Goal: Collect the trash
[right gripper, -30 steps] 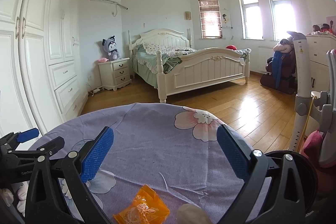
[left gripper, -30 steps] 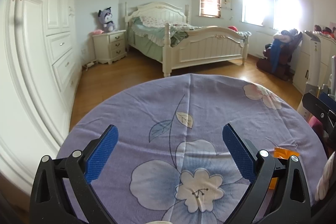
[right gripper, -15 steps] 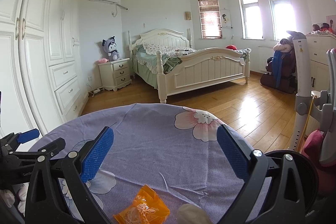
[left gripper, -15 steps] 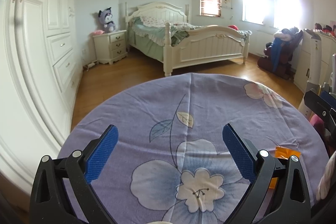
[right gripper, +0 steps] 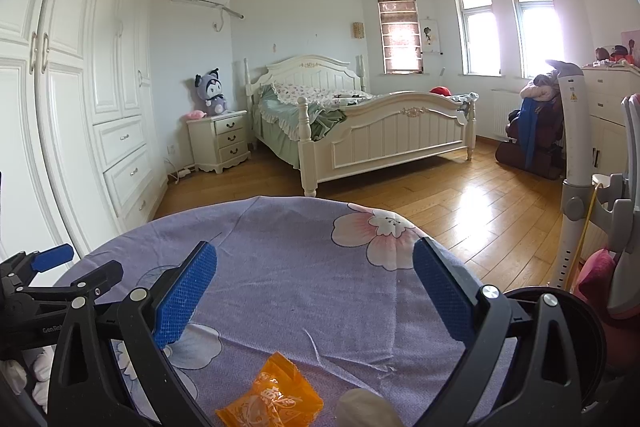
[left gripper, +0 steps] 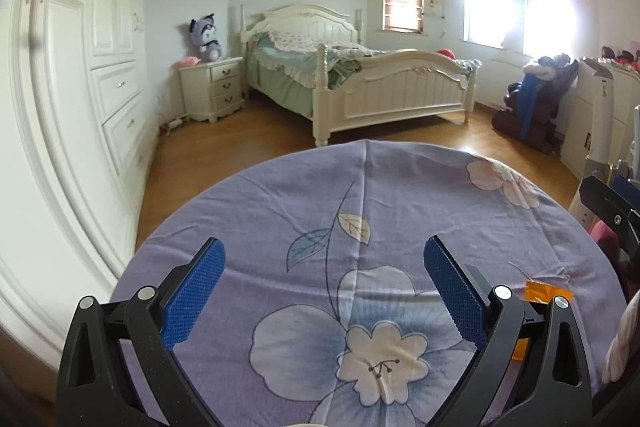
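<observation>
An orange plastic wrapper [right gripper: 270, 397] lies on the round table's purple floral cloth [right gripper: 288, 267], just below and between the jaws of my right gripper [right gripper: 314, 291], which is open and empty. A pale crumpled wad [right gripper: 366, 409] lies right of the wrapper at the frame's bottom edge. In the left wrist view the wrapper [left gripper: 546, 291] shows partly behind the right finger. My left gripper [left gripper: 324, 291] is open and empty above the cloth's big flower print.
A black round bin [right gripper: 576, 343] stands at the table's right edge behind my right gripper. A white stand and pink cushion [right gripper: 600, 267] are to the right. Wardrobes [left gripper: 80, 107] line the left wall; a bed [left gripper: 380, 91] stands beyond the wooden floor.
</observation>
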Demonstrator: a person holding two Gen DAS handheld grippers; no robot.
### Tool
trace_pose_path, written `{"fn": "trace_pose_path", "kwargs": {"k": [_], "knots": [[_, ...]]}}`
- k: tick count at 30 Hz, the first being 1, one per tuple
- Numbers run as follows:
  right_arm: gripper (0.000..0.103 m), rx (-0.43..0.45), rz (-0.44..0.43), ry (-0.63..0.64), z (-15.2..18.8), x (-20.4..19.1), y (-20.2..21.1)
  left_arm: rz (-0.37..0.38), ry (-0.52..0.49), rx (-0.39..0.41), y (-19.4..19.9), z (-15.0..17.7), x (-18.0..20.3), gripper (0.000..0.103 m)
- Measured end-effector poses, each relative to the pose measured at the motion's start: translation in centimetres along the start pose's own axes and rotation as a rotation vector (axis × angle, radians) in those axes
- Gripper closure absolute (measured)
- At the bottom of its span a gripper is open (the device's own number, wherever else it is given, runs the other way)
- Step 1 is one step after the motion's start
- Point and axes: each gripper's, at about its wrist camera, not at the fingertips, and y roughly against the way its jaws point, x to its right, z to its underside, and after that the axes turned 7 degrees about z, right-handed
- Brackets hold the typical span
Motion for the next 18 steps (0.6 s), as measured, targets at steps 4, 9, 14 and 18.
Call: {"fn": "trace_pose_path", "kwargs": {"k": [4, 9, 14, 18], "knots": [[0.006, 0.0, 0.0, 0.0, -0.04, 0.03, -0.07, 0.0, -0.001, 0.0, 0.02, -0.01, -0.01, 0.005], [0.006, 0.0, 0.0, 0.0, -0.04, 0.06, -0.06, 0.002, -0.002, 0.002, 0.02, -0.03, -0.01, 0.005], [0.006, 0.0, -0.001, 0.0, -0.04, 0.06, -0.06, -0.001, 0.002, 0.004, 0.04, 0.07, -0.17, 0.005], [0.006, -0.001, -0.001, -0.001, -0.03, 0.06, -0.06, -0.002, 0.015, 0.0, -0.06, 0.18, -0.46, 0.005]]}}
